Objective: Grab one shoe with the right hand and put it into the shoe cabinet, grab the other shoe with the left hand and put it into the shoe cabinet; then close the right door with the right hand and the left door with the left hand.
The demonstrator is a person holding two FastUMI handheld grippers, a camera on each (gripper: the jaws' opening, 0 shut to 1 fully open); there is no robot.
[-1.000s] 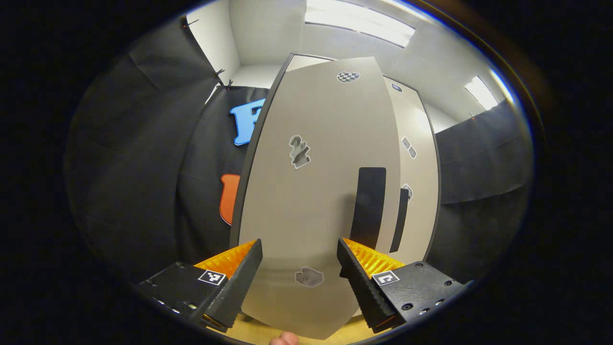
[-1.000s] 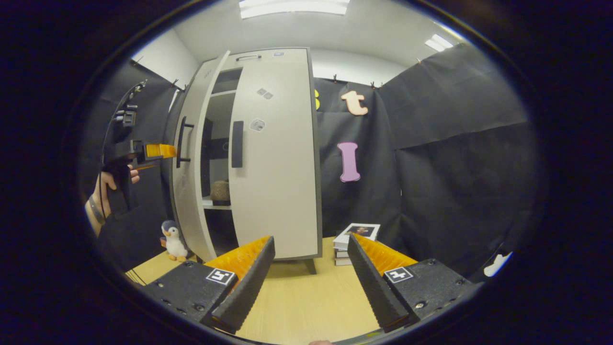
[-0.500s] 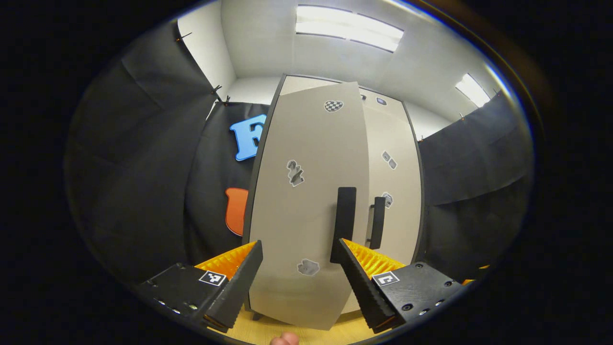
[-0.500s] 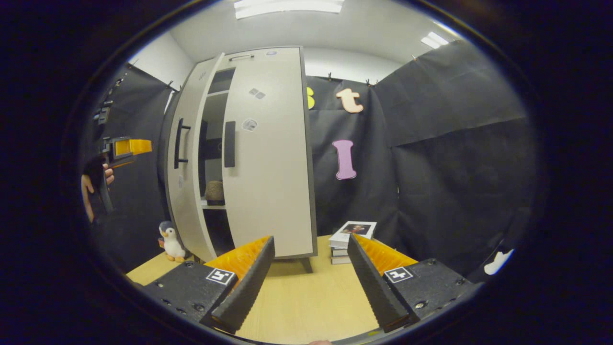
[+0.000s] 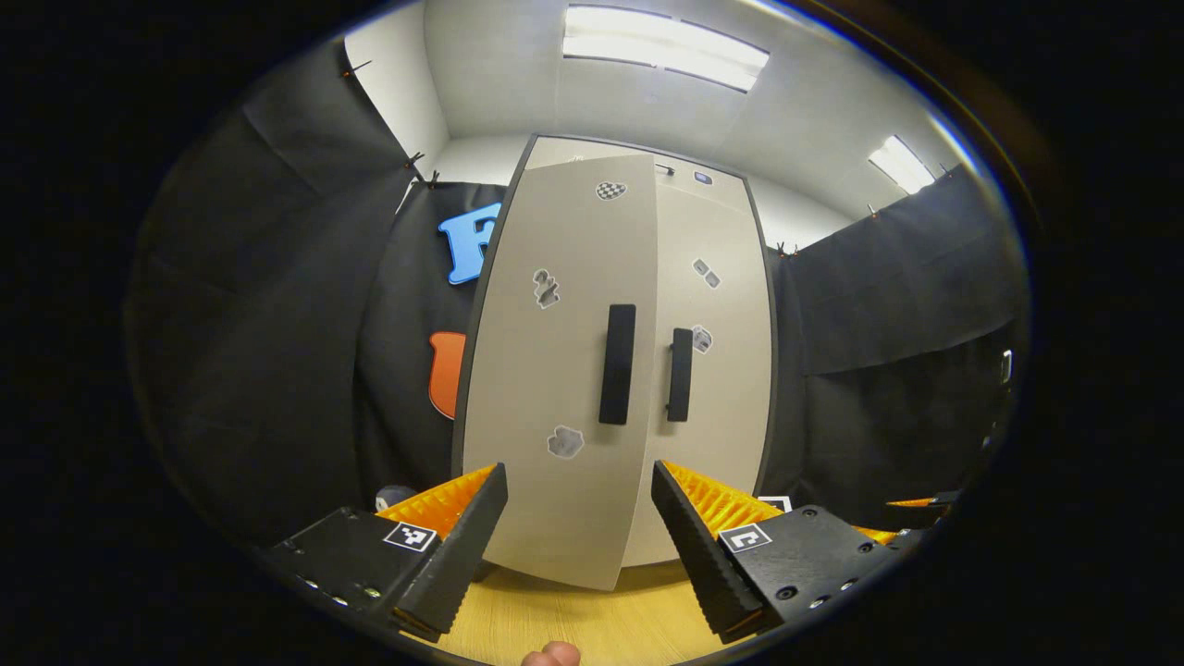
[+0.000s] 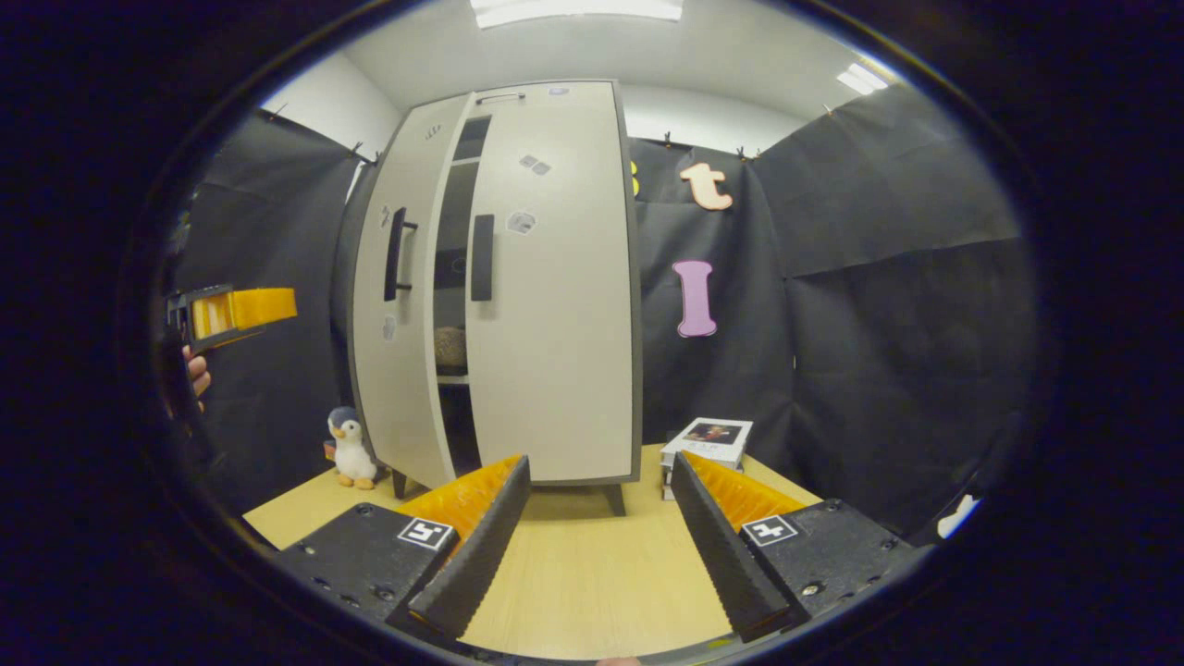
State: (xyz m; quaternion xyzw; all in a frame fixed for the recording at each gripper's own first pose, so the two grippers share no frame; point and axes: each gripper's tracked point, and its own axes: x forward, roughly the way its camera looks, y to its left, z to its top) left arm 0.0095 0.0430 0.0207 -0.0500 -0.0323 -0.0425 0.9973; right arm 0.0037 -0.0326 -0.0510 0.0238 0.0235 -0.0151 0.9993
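The beige shoe cabinet stands upright on the wooden table. Its right door is shut. Its left door stands slightly ajar, leaving a narrow gap. Through that gap, in the right gripper view, a brownish shoe rests on a shelf. My left gripper is open with nothing between its fingers, a short way back from the left door; it also appears at the left edge of the right gripper view, held by a hand. My right gripper is open over the table, apart from the cabinet.
A toy penguin stands on the table left of the cabinet. A stack of books lies to the cabinet's right. The light wooden table stretches in front. Black cloth walls surround the booth.
The left door has swung nearly shut and the gap has narrowed. My left gripper has drawn back from the door. My right gripper has shifted a little.
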